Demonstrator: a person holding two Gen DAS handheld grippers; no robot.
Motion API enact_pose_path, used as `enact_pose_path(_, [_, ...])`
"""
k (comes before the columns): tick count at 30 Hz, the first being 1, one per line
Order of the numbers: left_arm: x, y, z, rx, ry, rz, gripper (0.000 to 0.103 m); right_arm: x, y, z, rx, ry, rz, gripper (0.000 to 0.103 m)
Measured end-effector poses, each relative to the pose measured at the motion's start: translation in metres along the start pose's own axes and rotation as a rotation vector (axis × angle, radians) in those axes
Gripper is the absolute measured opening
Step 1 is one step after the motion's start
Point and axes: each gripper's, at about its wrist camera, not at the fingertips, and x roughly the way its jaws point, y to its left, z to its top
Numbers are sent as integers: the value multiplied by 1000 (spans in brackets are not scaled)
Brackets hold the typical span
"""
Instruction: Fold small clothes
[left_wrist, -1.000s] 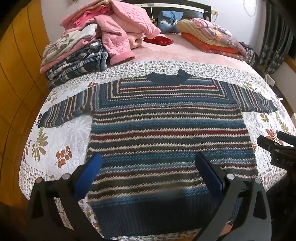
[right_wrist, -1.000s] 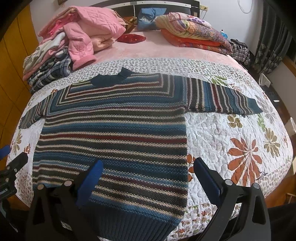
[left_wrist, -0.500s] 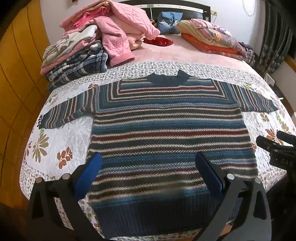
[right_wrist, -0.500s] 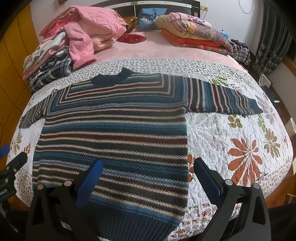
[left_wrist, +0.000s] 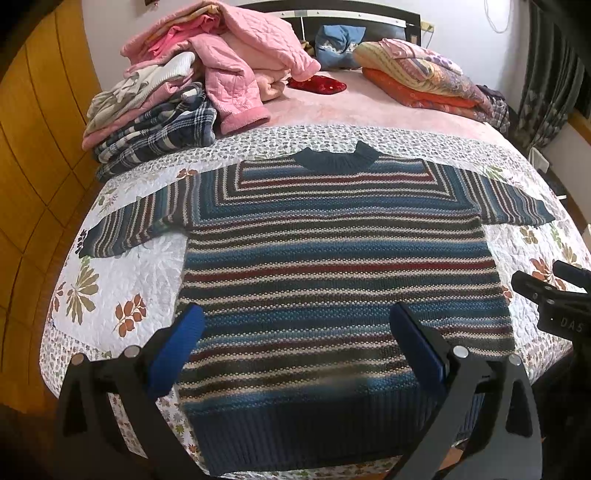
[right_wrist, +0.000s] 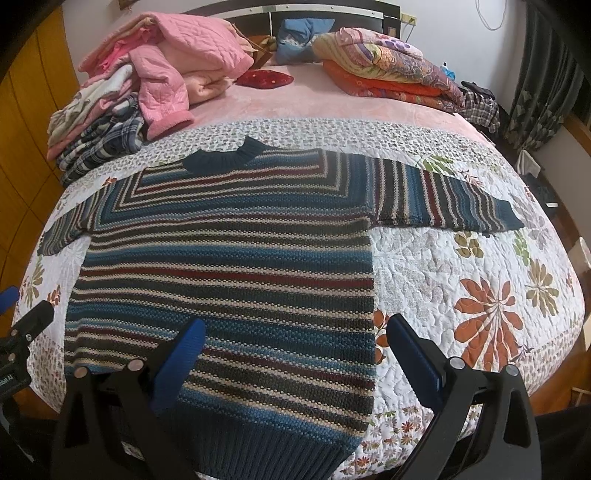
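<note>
Sweater (left_wrist: 332, 273): knitted, striped in blue, dark red, cream and grey-green, with a dark blue ribbed collar and hem. It lies flat and unfolded on the flowered quilt (left_wrist: 122, 273) at the foot half of the bed, collar toward the headboard, both sleeves spread out sideways, hem at the near edge.

Left tool (left_wrist: 295, 350): held above the hem area, blue pads wide apart, holding nothing.

Right tool (right_wrist: 295, 354): over the sweater's right lower corner, pads wide apart, empty.

Pile of clothes (left_wrist: 192, 85) and folded blankets (left_wrist: 417, 81) sit near the headboard, well apart from the sweater.
</note>
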Motion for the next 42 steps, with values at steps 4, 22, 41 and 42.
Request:
enact_pose_path(4, [-1,1,1,1,0,-1,100,0,1,0,0,0,0,99])
enact_pose_path(22, [-2,0,1,-1,-1,2,100,-2,2,-2,-13,-12,-1,99])
enact_pose_path(41, [53,-14,38,-61,38,-38,100,13,-98,79,175,-15,58,99])
enact_pose_path(42, [56,-15,43,-79,35,-52,100,18,-114,87,202,-10,43,99])
